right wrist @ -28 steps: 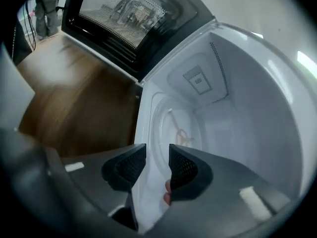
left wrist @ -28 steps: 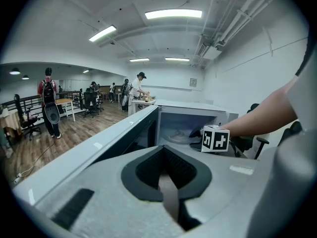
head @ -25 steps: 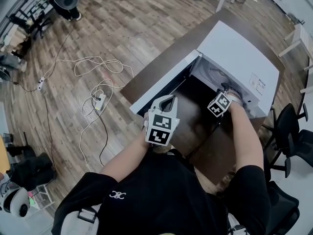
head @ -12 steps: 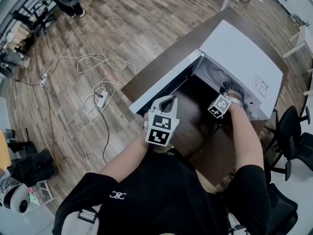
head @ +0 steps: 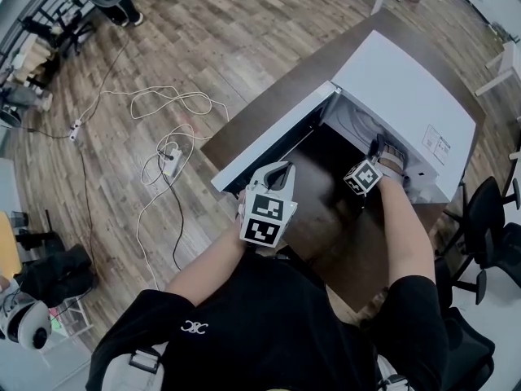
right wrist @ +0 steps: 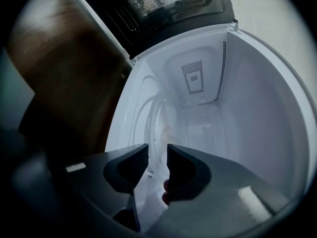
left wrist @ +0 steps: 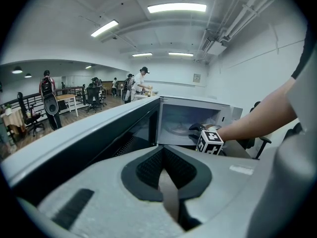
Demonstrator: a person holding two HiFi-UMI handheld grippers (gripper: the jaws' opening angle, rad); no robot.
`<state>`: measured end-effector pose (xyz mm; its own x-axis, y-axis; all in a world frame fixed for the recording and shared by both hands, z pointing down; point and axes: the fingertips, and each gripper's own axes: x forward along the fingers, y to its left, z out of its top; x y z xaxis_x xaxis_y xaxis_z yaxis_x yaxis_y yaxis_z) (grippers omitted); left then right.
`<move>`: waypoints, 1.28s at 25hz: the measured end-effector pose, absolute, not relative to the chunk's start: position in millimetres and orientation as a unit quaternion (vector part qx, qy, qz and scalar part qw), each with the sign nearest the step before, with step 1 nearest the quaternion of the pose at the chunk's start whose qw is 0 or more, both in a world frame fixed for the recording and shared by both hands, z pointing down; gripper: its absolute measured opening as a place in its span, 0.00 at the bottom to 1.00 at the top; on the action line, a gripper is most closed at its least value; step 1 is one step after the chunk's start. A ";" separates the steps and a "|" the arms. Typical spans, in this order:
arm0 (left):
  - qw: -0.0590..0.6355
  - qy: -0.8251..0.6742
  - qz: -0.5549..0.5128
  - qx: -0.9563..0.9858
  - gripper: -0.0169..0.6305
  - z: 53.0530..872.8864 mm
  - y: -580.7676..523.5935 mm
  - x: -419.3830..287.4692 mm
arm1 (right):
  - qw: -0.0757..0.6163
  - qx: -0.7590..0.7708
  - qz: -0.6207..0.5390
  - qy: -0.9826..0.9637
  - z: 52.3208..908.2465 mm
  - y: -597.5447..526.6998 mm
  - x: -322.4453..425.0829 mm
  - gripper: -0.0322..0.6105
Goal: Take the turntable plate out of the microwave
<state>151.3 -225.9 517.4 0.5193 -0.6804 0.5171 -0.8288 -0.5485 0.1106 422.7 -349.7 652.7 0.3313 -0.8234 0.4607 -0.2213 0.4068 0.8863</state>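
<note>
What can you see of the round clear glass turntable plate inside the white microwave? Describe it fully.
The round clear glass turntable plate lies flat on the floor of the white microwave's open cavity. It looks whole, with a raised rim ring showing through the glass. Its near edge runs into the narrow gap between the right gripper's jaws, which stand slightly apart. Whether they pinch it is unclear.

The person wore a black short-sleeved shirt (head: 269, 332) with a small white emblem (head: 195, 326). The left claw (head: 281, 168) and right claw (head: 378, 146) were grey, each bearing a cube (head: 262, 218) of black-and-white square markers.
</note>
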 end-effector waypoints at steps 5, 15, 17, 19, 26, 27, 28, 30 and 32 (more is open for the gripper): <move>0.178 -0.438 0.221 0.853 0.04 527.8 -223.5 153.7 | 0.643 0.491 -0.245 -0.534 652.1 -355.4 424.3 0.24; 0.184 -0.440 0.229 0.848 0.04 537.4 -221.2 158.9 | 0.643 0.501 -0.255 -0.520 652.0 -373.4 431.9 0.25; 0.185 -0.444 0.228 0.847 0.04 537.6 -221.0 157.9 | 0.644 0.494 -0.259 -0.524 652.4 -378.3 431.2 0.28; 0.187 -0.448 0.228 0.844 0.04 539.0 -221.1 155.6 | 0.642 0.494 -0.260 -0.525 654.7 -381.7 431.5 0.28; 0.196 -0.456 0.230 0.837 0.04 545.4 -220.9 147.4 | 0.639 0.497 -0.267 -0.523 658.1 -392.4 432.6 0.27; 0.197 -0.456 0.231 0.837 0.04 546.5 -220.2 147.3 | 0.638 0.498 -0.265 -0.523 660.2 -393.6 433.2 0.25; 0.197 -0.456 0.232 0.836 0.04 547.2 -219.4 147.2 | 0.638 0.499 -0.264 -0.524 660.4 -394.5 433.2 0.24; 0.197 -0.456 0.232 0.836 0.04 547.9 -218.0 146.7 | 0.636 0.499 -0.272 -0.521 655.0 -395.2 431.2 0.22; 0.198 -0.456 0.232 0.836 0.04 548.3 -217.7 145.3 | 0.636 0.497 -0.288 -0.516 651.1 -395.5 428.7 0.20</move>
